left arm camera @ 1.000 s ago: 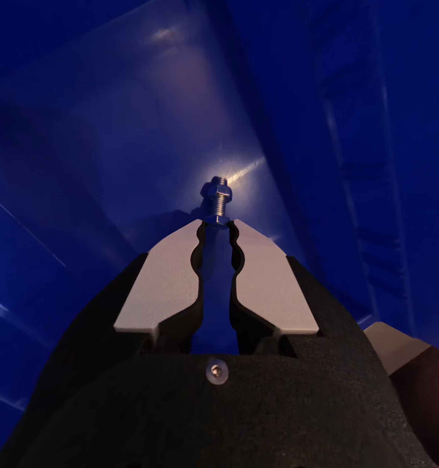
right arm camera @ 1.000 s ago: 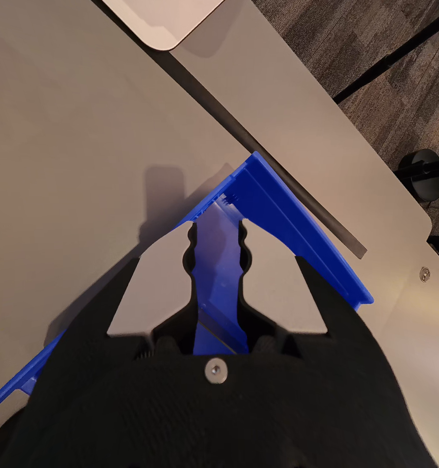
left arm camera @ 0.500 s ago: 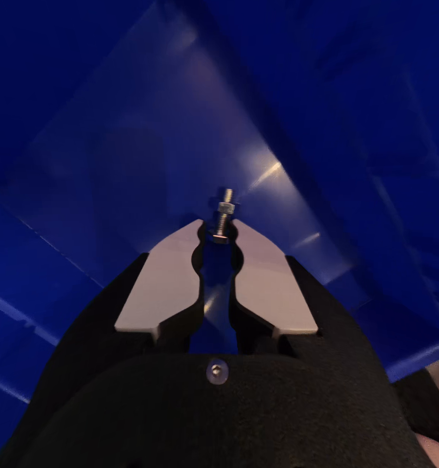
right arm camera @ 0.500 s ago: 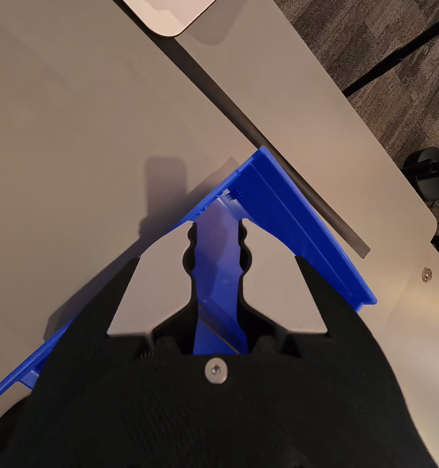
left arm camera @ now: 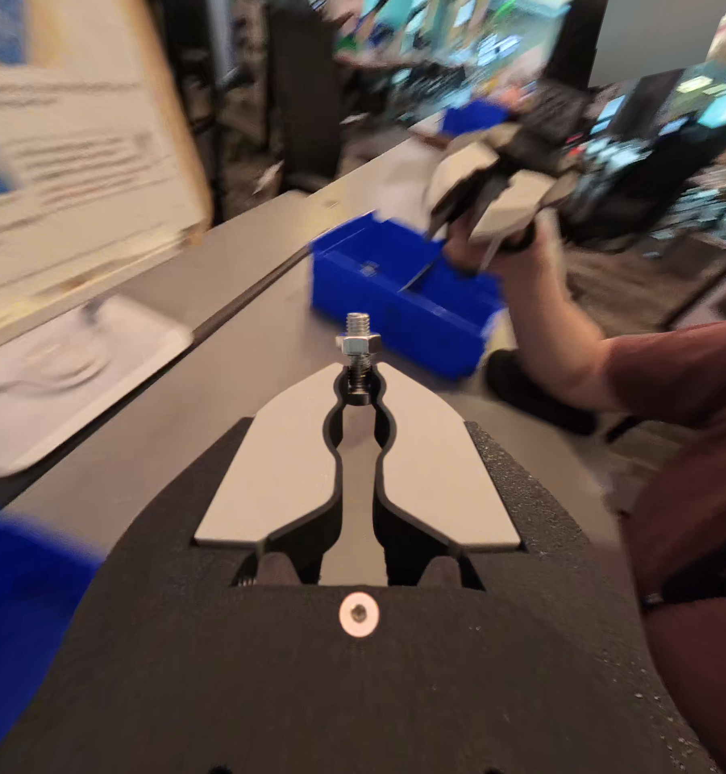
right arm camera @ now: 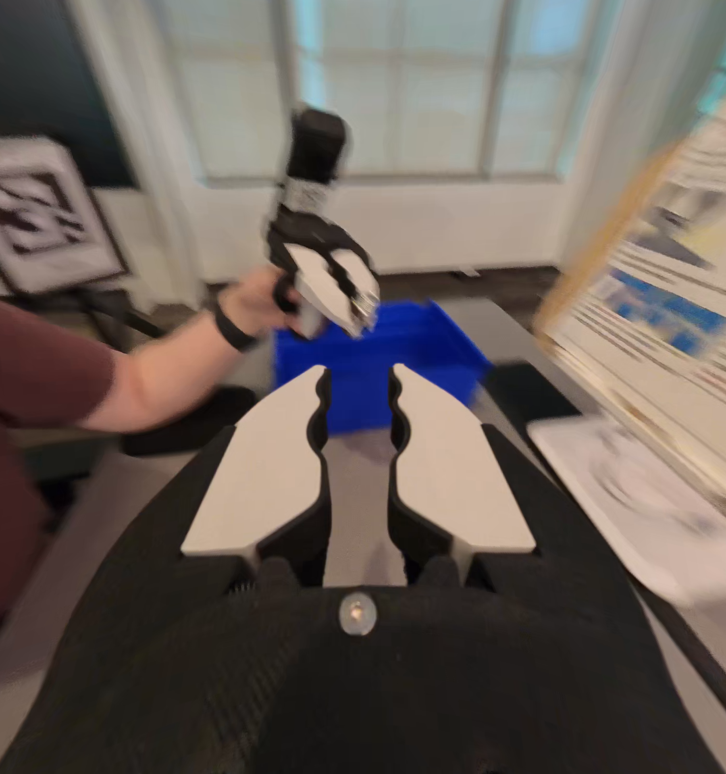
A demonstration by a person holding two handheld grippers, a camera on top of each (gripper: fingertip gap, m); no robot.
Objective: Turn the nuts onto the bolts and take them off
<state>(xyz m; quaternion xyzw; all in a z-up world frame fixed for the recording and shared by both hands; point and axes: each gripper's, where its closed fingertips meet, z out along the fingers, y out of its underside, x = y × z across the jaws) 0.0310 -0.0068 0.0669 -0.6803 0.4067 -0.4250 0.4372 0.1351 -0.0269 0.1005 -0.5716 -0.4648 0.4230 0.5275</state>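
My left gripper [left arm camera: 357, 379] is shut on a silver bolt [left arm camera: 357, 372], gripped near its head. The threaded end points forward, with a hex nut [left arm camera: 357, 342] partway along it. The gripper is lifted above the grey table [left arm camera: 227, 377]. In the right wrist view the left gripper [right arm camera: 359, 310] hangs over a blue bin [right arm camera: 365, 377] with blurred metal at its tips. My right gripper [right arm camera: 359, 372] is open and empty, with nothing between its pads. The left wrist view shows it [left arm camera: 449, 222] held by a hand above another blue bin [left arm camera: 394, 301].
A white tray [left arm camera: 59, 377] lies at the table's left, and shows in the right wrist view [right arm camera: 646, 502] too. A poster board [left arm camera: 59, 146] leans behind it. A blue bin corner [left arm camera: 17, 607] is at the lower left. The person's arm [left arm camera: 562, 356] reaches across on the right. Both views are blurred.
My left gripper closed on the bolt inside the blue bin and lifted it out, swinging up level. My right gripper rose from over its bin, swung level and narrowed slightly, still empty.
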